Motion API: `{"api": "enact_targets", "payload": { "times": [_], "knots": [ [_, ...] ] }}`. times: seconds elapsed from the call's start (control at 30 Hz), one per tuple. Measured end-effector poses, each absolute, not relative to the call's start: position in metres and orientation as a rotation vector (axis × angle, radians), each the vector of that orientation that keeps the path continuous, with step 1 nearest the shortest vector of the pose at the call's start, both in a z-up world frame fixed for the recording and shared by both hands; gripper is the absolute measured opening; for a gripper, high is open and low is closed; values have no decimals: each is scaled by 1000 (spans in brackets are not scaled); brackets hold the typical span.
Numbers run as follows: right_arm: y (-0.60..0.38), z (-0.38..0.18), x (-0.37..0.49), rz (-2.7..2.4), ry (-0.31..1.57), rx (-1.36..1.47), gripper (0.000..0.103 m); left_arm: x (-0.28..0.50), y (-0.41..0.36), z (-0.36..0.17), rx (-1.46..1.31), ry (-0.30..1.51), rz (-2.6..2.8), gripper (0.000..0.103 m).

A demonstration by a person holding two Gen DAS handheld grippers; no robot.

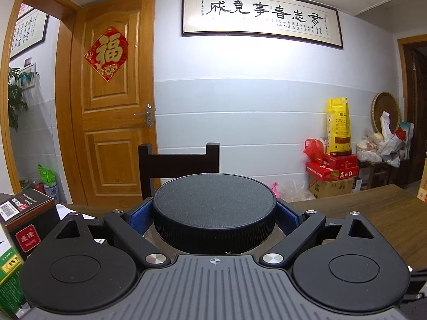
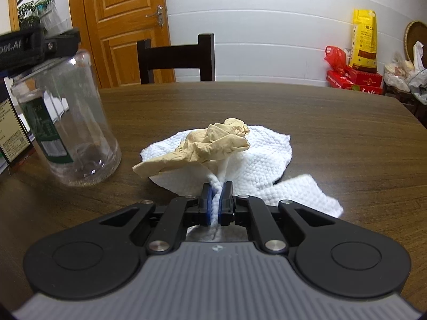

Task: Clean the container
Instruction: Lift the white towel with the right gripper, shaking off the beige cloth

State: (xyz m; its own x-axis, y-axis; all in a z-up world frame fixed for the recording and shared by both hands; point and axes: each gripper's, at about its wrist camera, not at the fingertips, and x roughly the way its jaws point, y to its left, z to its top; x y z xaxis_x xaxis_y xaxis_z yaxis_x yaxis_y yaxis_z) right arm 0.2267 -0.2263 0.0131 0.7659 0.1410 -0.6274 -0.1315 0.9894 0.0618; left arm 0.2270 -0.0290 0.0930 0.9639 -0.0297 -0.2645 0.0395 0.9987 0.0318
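Observation:
My left gripper (image 1: 214, 213) is shut on the black ribbed lid (image 1: 214, 208) of a clear plastic jar, its blue pads against the lid's sides. In the right wrist view the jar (image 2: 68, 122) stands tilted at the left of the wooden table, with the left gripper (image 2: 40, 45) at its top. My right gripper (image 2: 216, 194) is shut on a fold of a white textured cloth (image 2: 256, 160) lying on the table. A crumpled tan paper (image 2: 213, 144) rests on top of the cloth.
A dark wooden chair (image 2: 176, 56) stands at the table's far edge (image 2: 240, 84). Boxes (image 1: 24, 221) sit at the left of the table next to the jar. Red cartons and a yellow bag (image 2: 364, 42) stand by the far wall.

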Motion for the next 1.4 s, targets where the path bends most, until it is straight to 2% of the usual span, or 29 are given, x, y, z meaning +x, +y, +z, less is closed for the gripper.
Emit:
{"api": "enact_targets", "payload": {
  "times": [0.27,0.43,0.67,0.77,1.07,1.4],
  "knots": [
    [-225,44,202,176,614,13,8,194,-22,106,29,262,-50,95],
    [-191,73,173,164,426,-339,8,163,-11,113,25,263,-42,95],
    [-121,130,201,311,281,-473,8,112,16,125,30,271,10,95],
    [-84,134,204,352,252,-613,8,94,30,129,24,276,46,95],
    [-117,142,184,339,329,-467,8,72,39,142,-9,261,54,95],
    [-189,169,81,389,300,-190,8,47,11,142,62,279,-76,95]
  ]
}}
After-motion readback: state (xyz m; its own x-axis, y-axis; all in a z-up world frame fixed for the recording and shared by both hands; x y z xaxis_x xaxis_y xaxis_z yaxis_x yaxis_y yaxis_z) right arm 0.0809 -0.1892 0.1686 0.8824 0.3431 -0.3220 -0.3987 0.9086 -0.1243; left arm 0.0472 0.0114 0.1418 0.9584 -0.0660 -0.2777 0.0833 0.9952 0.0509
